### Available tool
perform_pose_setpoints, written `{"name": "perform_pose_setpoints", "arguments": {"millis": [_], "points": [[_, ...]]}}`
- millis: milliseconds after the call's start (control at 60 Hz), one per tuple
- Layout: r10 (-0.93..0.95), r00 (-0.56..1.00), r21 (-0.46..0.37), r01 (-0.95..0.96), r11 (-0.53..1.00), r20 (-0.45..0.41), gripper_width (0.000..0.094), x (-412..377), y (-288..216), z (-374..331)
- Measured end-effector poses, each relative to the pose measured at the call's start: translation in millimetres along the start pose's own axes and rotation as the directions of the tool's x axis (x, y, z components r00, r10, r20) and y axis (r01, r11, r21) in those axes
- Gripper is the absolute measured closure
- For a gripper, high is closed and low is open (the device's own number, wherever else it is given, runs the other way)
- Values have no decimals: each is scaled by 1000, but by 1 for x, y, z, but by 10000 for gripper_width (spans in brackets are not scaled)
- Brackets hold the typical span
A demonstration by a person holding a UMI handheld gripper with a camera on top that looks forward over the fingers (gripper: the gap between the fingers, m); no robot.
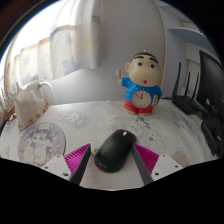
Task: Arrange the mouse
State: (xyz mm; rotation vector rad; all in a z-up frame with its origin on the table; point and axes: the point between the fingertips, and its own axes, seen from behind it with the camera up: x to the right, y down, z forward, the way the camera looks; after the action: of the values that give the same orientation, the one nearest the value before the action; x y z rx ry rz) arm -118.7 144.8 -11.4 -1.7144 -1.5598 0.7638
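Observation:
A black computer mouse (114, 150) lies on the white table (90, 118), its cable running away from me. It sits between my gripper's (112, 152) two fingers, whose magenta pads (77, 158) flank it on either side. The right pad is close against the mouse's side and a thin gap shows at the left pad. The mouse rests on the table, and the fingers stand open about it.
A cartoon boy figure holding a small clock (141, 82) stands beyond the mouse. A white basket-like object (30, 100) sits at the far left, with a round patterned disc (42, 138) in front of it. Dark equipment (205, 85) stands at the right.

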Motion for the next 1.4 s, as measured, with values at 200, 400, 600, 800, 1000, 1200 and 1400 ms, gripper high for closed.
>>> {"name": "perform_pose_setpoints", "arguments": {"millis": [200, 400, 600, 800, 1000, 1200, 1400], "points": [[-37, 999, 6, 37, 999, 38, 95, -13, -19, 30], [-52, 997, 4, 51, 999, 60, 430, -15, -27, 42], [-85, 995, -1, 85, 996, 52, 488, -22, -48, 26], [-57, 986, 70, 46, 997, 158, 490, -103, -109, -34], [-105, 967, 32, 100, 994, 232, 492, -205, -71, -36], [-126, 973, -72, 142, 987, 192, 461, -237, 9, -19], [-115, 984, -112, 131, 985, 135, 92, -223, -13, -61]]}}
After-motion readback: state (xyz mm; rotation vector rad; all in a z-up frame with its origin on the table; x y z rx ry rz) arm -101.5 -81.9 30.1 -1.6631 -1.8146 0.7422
